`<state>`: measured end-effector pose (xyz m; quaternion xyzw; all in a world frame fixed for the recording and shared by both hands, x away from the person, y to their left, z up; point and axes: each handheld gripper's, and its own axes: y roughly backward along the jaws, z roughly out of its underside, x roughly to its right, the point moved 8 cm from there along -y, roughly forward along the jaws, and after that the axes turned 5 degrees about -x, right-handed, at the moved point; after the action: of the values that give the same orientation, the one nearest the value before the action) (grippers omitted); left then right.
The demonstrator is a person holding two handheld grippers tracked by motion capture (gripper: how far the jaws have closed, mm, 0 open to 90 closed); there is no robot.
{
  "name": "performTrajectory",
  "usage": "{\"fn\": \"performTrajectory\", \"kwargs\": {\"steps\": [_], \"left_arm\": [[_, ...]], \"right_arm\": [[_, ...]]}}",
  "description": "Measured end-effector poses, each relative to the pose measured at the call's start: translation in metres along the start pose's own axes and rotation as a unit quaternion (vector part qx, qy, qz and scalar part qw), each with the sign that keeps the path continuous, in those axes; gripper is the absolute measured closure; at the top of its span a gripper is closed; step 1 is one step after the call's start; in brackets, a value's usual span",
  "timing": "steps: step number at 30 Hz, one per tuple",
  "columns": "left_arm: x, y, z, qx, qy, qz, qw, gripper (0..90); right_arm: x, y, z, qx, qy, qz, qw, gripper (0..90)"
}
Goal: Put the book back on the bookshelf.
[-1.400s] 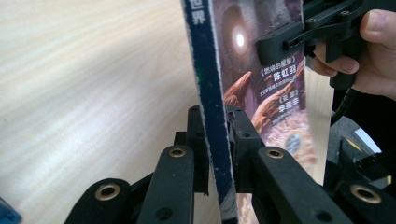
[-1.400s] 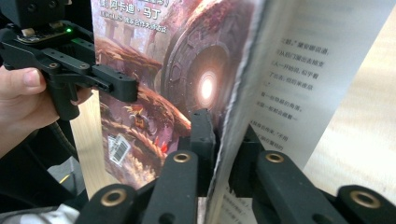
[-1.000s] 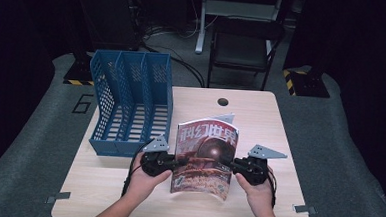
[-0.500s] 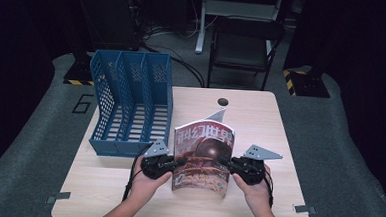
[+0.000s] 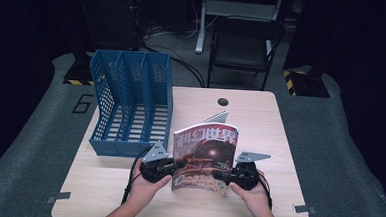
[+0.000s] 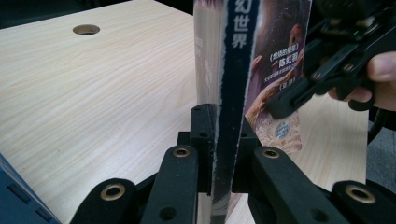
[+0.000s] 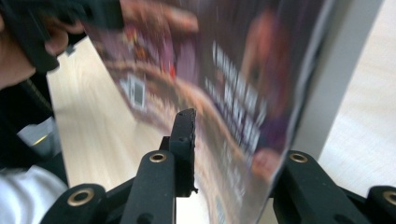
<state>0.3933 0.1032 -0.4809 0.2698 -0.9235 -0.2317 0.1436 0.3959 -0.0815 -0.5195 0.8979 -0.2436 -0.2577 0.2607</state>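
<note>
Glossy magazine with a dark red-brown cover and white Chinese title lettering [image 5: 204, 156] is held upright, tilted, above the near centre of the light wooden desk [image 5: 260, 117]; its lower edge looks close to the desktop, contact cannot be told. The cover faces the person.

Left tongs [image 5: 178, 164] grip the magazine's left edge. In the left gripper view the two black jaws are pressed onto the dark blue spine [image 6: 232, 93] from either side, pinching it. Left hand [image 5: 149, 179] wraps the gripper body, with the grey three-cornered plate on top.

Right tongs [image 5: 219, 175] meet the magazine's right edge low down. In the right gripper view the blurred cover [image 7: 224, 93] passes between the jaws: one jaw lies on the cover side, the other sits behind the page edge. The jaws appear closed on the magazine, though blur hides the contact. Right hand [image 5: 249, 189] holds that gripper.

Blue plastic three-slot file rack [image 5: 128, 102] stands on the desk's far left, well apart from the magazine. Round cable hole [image 5: 223, 101] sits near the far edge of the desk. Black chair [image 5: 244, 46] stands on the floor beyond the desk.
</note>
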Motion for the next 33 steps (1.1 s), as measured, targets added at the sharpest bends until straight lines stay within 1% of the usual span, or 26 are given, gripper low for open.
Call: {"fn": "performTrajectory", "kwargs": {"steps": [2, 4, 5, 6, 7, 9, 10, 11, 12, 13, 14, 16, 17, 18, 19, 20, 21, 22, 23, 24, 26, 27, 28, 29, 31, 33], "left_arm": [[0.0, 0.001, 0.0, -0.001, 0.0, 0.003, 1.0, 83.9], [-0.001, 0.001, 0.001, 0.002, 0.008, 0.004, 1.0, 84.0], [-0.001, 0.001, 0.001, 0.001, 0.011, 0.008, 0.9999, 84.0], [-0.002, 0.002, 0.001, -0.002, 0.008, 0.008, 0.9999, 84.0], [-0.002, 0.001, 0.001, -0.002, 0.011, 0.008, 0.9999, 84.0], [-0.002, 0.002, 0.002, -0.003, 0.022, 0.012, 0.9997, 84.0], [-0.003, 0.002, 0.002, -0.002, 0.02, 0.009, 0.9998, 84.0], [-0.003, 0.002, 0.002, -0.004, 0.021, 0.011, 0.9997, 84.0], [-0.003, 0.003, 0.002, -0.007, 0.021, 0.013, 0.9997, 84.0], [-0.002, 0.003, 0.002, -0.007, 0.024, 0.014, 0.9996, 84.0], [-0.003, 0.004, 0.002, -0.006, 0.02, 0.013, 0.9997, 84.0], [-0.002, 0.005, 0.001, -0.006, 0.019, 0.016, 0.9997, 84.0], [-0.001, 0.006, 0.0, -0.004, 0.02, 0.018, 0.9996, 84.0], [0.0, 0.006, -0.001, -0.002, 0.019, 0.019, 0.9996, 84.0], [0.001, 0.007, -0.002, -0.001, 0.018, 0.021, 0.9996, 84.0], [0.002, 0.007, -0.002, 0.0, 0.017, 0.022, 0.9996, 84.0], [0.002, 0.008, -0.004, 0.002, 0.01, 0.02, 0.9998, 84.0], [0.003, 0.009, -0.005, 0.005, 0.005, 0.019, 0.9998, 84.0], [0.005, 0.01, -0.007, 0.007, 0.002, 0.018, 0.9998, 84.0], [0.006, 0.011, -0.008, 0.008, 0.001, 0.018, 0.9998, 84.0], [0.006, 0.013, -0.009, 0.012, -0.012, 0.013, 0.9998, 84.0], [0.008, 0.013, -0.009, 0.013, -0.011, 0.015, 0.9997, 84.0], [0.008, 0.013, -0.009, 0.012, -0.016, 0.01, 0.9998, 83.9], [0.009, 0.013, -0.008, 0.01, -0.019, 0.009, 0.9997, 83.9], [0.01, 0.013, -0.007, 0.006, -0.023, 0.004, 0.9997, 83.9], [0.01, 0.013, -0.006, 0.006, -0.023, 0.001, 0.9997, 83.9]], "right_arm": [[0.002, -0.005, 0.006, -0.016, -0.002, 0.0, 0.9999, 69.2], [0.005, -0.007, 0.008, -0.025, 0.002, 0.003, 0.9997, 70.4], [0.005, -0.008, 0.009, -0.026, -0.005, 0.002, 0.9996, 70.7], [0.006, -0.009, 0.009, -0.026, -0.01, 0.001, 0.9996, 71.7], [0.007, -0.009, 0.009, -0.023, -0.007, -0.002, 0.9997, 73.4], [0.006, -0.009, 0.009, -0.023, -0.011, -0.008, 0.9996, 80.5], [0.005, -0.009, 0.008, -0.023, -0.013, -0.014, 0.9995, 83.9], [0.002, -0.009, 0.007, -0.026, -0.004, -0.009, 0.9996, 85.6], [0.002, -0.009, 0.007, -0.026, -0.004, -0.009, 0.9996, 85.6], [0.001, -0.009, 0.006, -0.029, 0.001, -0.001, 0.9996, 85.7], [-0.001, -0.009, 0.005, -0.027, 0.0, 0.004, 0.9996, 85.8], [-0.001, -0.009, 0.005, -0.027, 0.0, 0.005, 0.9996, 85.8], [0.0, -0.01, 0.003, -0.022, 0.006, 0.012, 0.9997, 85.9], [0.0, -0.01, 0.003, -0.022, 0.006, 0.012, 0.9997, 85.9], [0.0, -0.01, 0.001, -0.016, 0.001, 0.02, 0.9997, 85.9], [0.0, -0.01, 0.001, -0.016, 0.001, 0.02, 0.9997, 85.9], [0.001, -0.01, -0.002, -0.006, 0.007, 0.027, 0.9996, 85.9], [0.001, -0.01, -0.002, -0.006, 0.007, 0.027, 0.9996, 85.9], [0.001, -0.01, -0.004, 0.0, 0.009, 0.032, 0.9995, 85.9], [0.0, -0.009, -0.005, 0.007, 0.004, 0.037, 0.9993, 85.9], [0.0, -0.009, -0.008, 0.02, 0.012, 0.044, 0.9988, 85.8], [0.0, -0.009, -0.009, 0.024, 0.015, 0.048, 0.9985, 85.8], [0.0, -0.011, -0.011, 0.032, 0.015, 0.058, 0.9977, 85.8], [0.0, -0.011, -0.011, 0.032, 0.015, 0.058, 0.9977, 85.8], [0.002, -0.015, -0.013, 0.032, 0.015, 0.068, 0.9971, 85.8], [0.002, -0.016, -0.013, 0.033, 0.016, 0.071, 0.9968, 85.8]]}}
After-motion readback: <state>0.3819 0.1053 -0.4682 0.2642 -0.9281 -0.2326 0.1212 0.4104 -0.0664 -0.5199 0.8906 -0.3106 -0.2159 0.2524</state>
